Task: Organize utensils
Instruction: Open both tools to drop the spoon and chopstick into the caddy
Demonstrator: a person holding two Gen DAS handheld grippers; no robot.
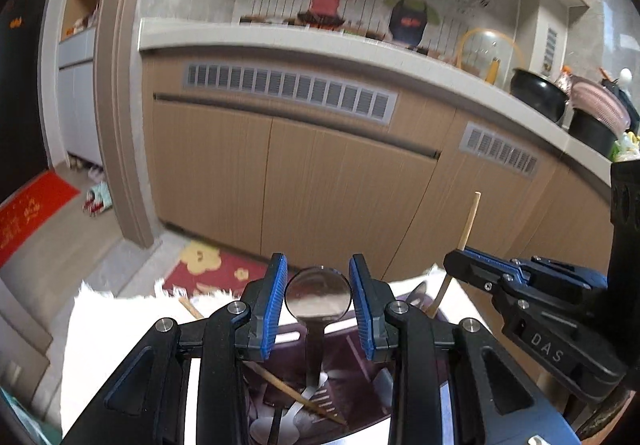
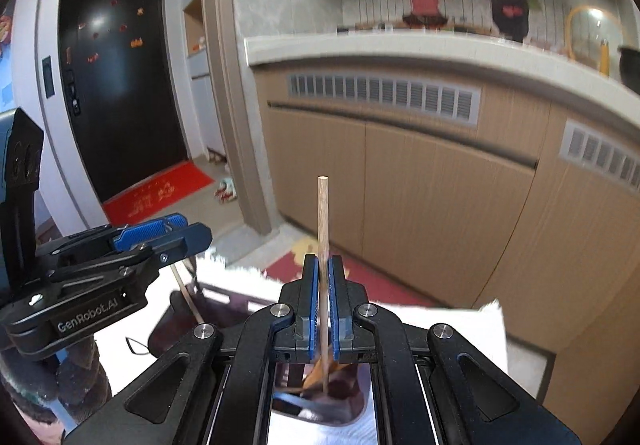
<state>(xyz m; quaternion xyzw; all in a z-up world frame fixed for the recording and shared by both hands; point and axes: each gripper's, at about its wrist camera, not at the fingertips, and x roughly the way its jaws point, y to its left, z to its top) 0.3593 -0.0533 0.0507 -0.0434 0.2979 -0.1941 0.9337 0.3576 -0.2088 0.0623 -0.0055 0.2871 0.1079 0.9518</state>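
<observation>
2 grippers work over a dark tray (image 1: 360, 361) of utensils: the right gripper (image 2: 324, 281) pinches an upright pale wooden chopstick (image 2: 323, 213), the left gripper (image 1: 318, 285) stands apart around a shiny round-bowled steel spoon (image 1: 318, 295).

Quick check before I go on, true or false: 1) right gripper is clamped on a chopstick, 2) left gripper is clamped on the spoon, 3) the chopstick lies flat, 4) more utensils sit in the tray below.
1) True. The right gripper is shut on the wooden chopstick.
2) False. The left gripper is open; the metal spoon stands between its fingers with gaps either side.
3) False. It stands upright, end up.
4) True. The dark tray holds another chopstick and metal utensils.
</observation>
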